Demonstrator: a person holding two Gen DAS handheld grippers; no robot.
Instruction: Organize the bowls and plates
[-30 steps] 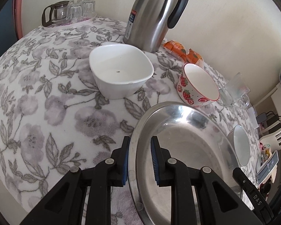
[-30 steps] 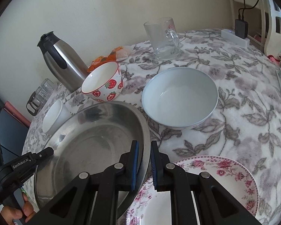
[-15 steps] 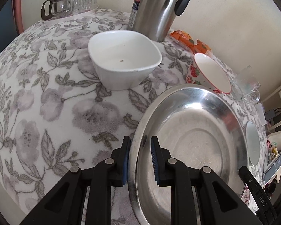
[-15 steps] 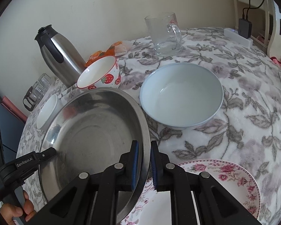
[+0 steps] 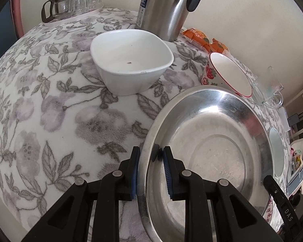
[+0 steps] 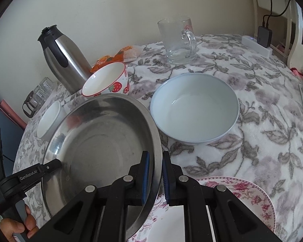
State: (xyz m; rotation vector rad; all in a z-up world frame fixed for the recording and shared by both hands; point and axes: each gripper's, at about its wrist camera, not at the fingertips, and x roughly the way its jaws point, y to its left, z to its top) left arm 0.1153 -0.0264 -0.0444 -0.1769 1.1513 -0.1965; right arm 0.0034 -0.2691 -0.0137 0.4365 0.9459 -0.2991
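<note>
The steel basin [image 5: 210,141] was held by both grippers at once, tilted slightly above the bench [image 5: 50,104] with its floral cloth. The left gripper [image 5: 150,159] had its jaws closed on the basin's left rim, one blue pad outside the wall and one inside. The right gripper [image 6: 155,167] had its jaws clamped on the opposite rim in the same way (the metal edge ran straight up between the pads). In the right wrist view the basin [image 6: 103,141] overlapped the near floral plate [image 6: 250,193], which lay on the bench under the right gripper; whether the two were touching could not be told.

Just beyond the basin's far rim stood the strawberry bowl [image 6: 111,82], leaning, and to its right the pale blue bowl [image 6: 196,109] sat upright on the cloth, near the basin but apart from it. The white square bowl [image 5: 131,60] stood on the far left side, with a small dark speck inside. Behind it rose the steel thermos [image 5: 167,6], and beside that lay orange snack packets [image 5: 204,38]. A glass mug [image 6: 177,40] stood far off near the wall, and a tray of small glasses [image 5: 70,4] occupied the far left corner.
</note>
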